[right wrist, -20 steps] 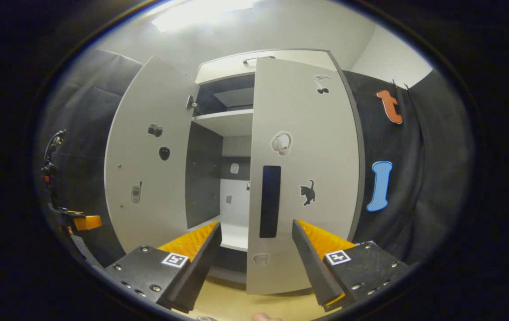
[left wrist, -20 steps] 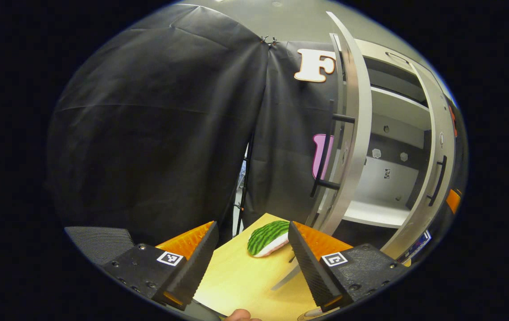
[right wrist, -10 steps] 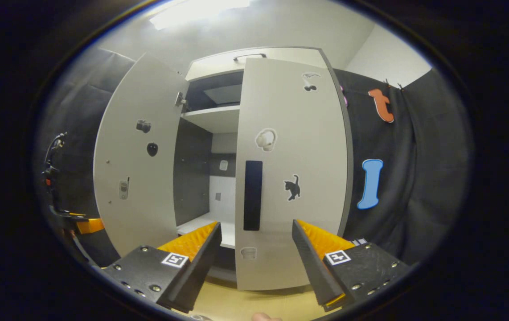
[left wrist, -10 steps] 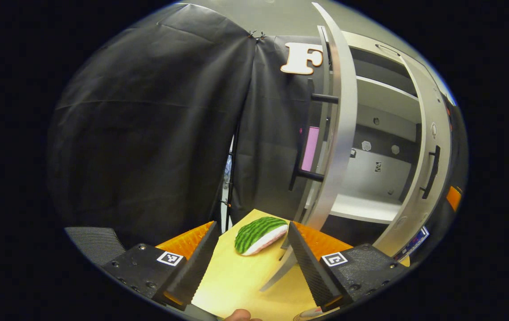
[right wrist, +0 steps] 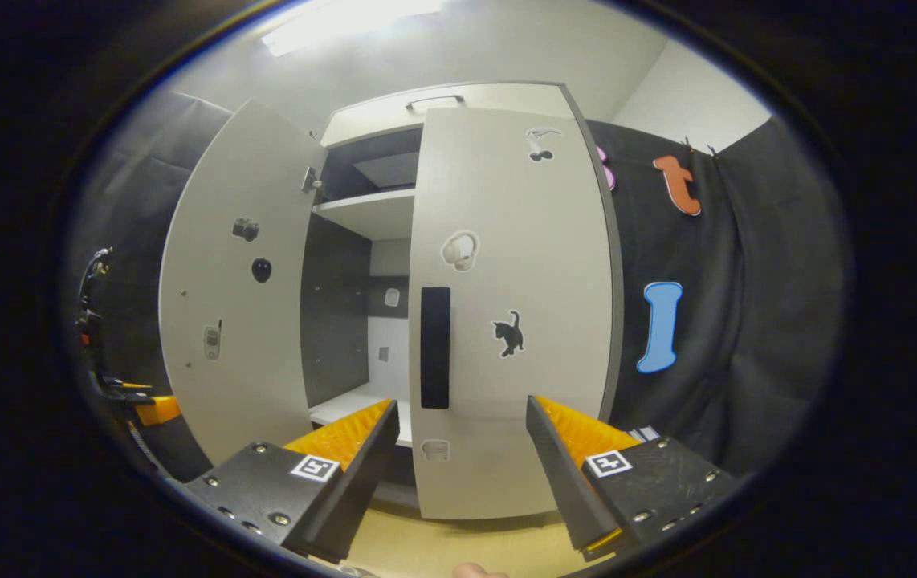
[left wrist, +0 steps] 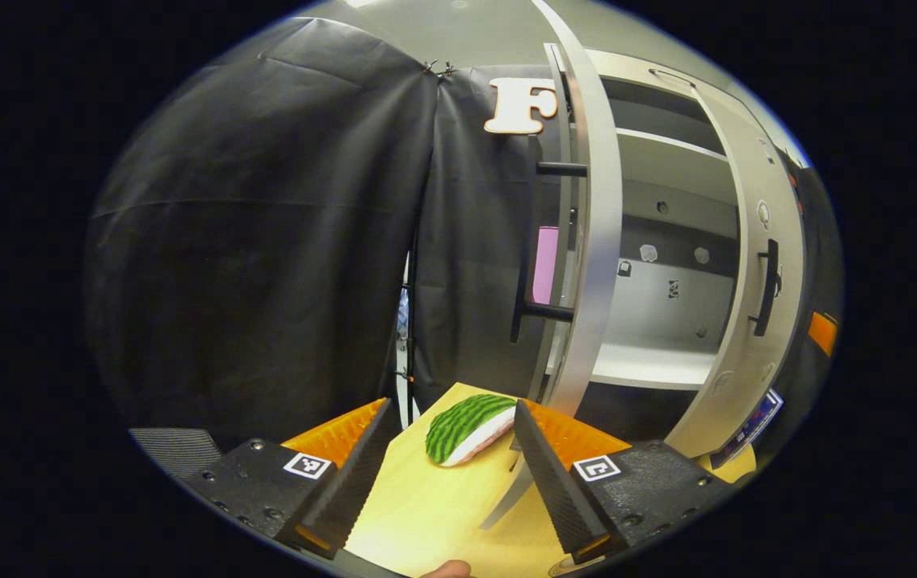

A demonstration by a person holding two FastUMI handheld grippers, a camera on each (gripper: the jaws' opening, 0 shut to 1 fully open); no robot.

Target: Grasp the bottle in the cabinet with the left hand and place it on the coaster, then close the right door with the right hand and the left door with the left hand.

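In the right gripper view the pale cabinet's right door (right wrist: pixel 523 265) stands almost closed, its dark handle (right wrist: pixel 435 347) facing me. My right gripper (right wrist: pixel 458 461) is open, with the door's lower part straight ahead between its fingers; contact cannot be told. The left door (right wrist: pixel 242 321) hangs wide open. In the left gripper view my left gripper (left wrist: pixel 450 470) is open and empty over the wooden table (left wrist: pixel 426 514). The left door (left wrist: pixel 591 241) shows edge-on just beyond its right finger, with the black bar handle (left wrist: pixel 535 241) on the outer side. The shelf (left wrist: pixel 651 365) inside looks bare.
A toy watermelon slice (left wrist: pixel 470 425) lies on the table between my left fingertips, near the table's far corner. Black cloth walls close in the booth on the left and behind. A person's fingertip (left wrist: pixel 446 568) peeks in at the bottom edge.
The right door has swung further toward the cabinet, narrowing the gap to the interior. In the left gripper view the left door's edge has drifted left and stands more upright.
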